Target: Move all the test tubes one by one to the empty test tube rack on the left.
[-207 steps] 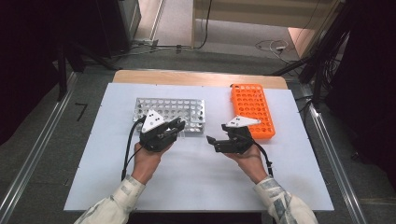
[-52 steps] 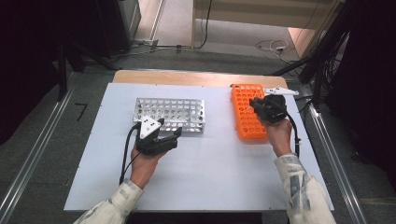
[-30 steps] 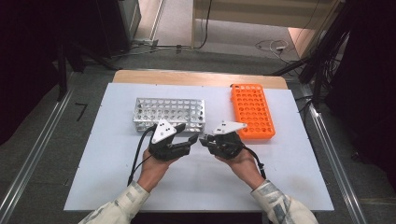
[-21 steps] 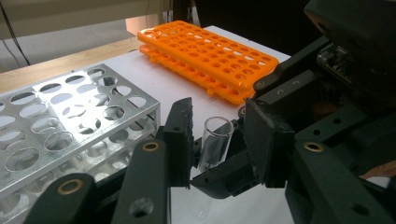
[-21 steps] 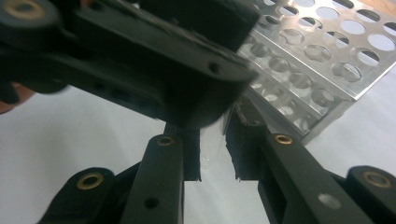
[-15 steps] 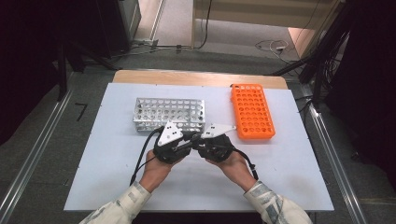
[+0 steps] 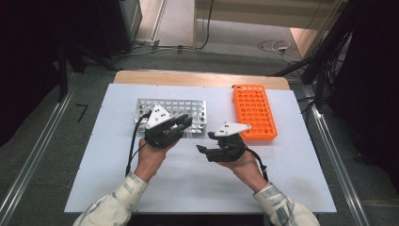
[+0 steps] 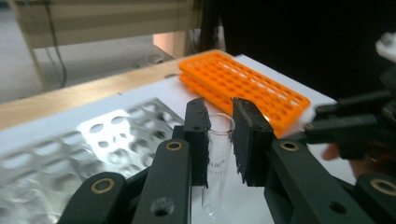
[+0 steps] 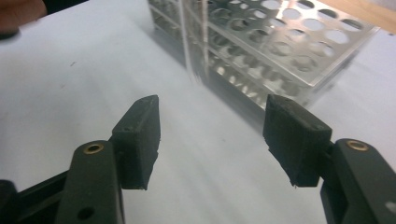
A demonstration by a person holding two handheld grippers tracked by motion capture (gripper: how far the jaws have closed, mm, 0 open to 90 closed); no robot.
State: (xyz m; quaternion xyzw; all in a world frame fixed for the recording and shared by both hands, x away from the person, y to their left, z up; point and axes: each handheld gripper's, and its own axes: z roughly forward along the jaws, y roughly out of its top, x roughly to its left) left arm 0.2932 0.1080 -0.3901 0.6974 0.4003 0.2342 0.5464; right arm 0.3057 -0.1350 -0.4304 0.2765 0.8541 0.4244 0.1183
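Note:
A clear glass test tube (image 8: pixel 218 154) stands upright between the black pads of my left gripper (image 8: pixel 219 135), which is shut on it. In the high view the left gripper (image 7: pixel 184 121) hovers at the front edge of the metal tube rack (image 7: pixel 171 109). My right gripper (image 7: pixel 205 142) points left at mid-table, a short way from the left one. Its jaws have just been opening and stand wide apart in the right gripper view (image 9: pixel 212 135) with nothing between them. A blurred streak of the tube (image 9: pixel 196 51) shows in front of the metal rack (image 9: pixel 280 42).
An orange tube rack (image 7: pixel 254 110) lies at the back right of the white table top (image 7: pixel 291 179), with its holes unfilled as far as I can see. The metal rack (image 8: pixel 93 140) has several open holes. The orange rack (image 8: pixel 243 88) lies beyond the left gripper's jaws.
Half a second ago the two grippers met tip to tip at mid-table. Now they are apart: the left one has lifted away toward the metal rack, and the right one's jaws have opened.

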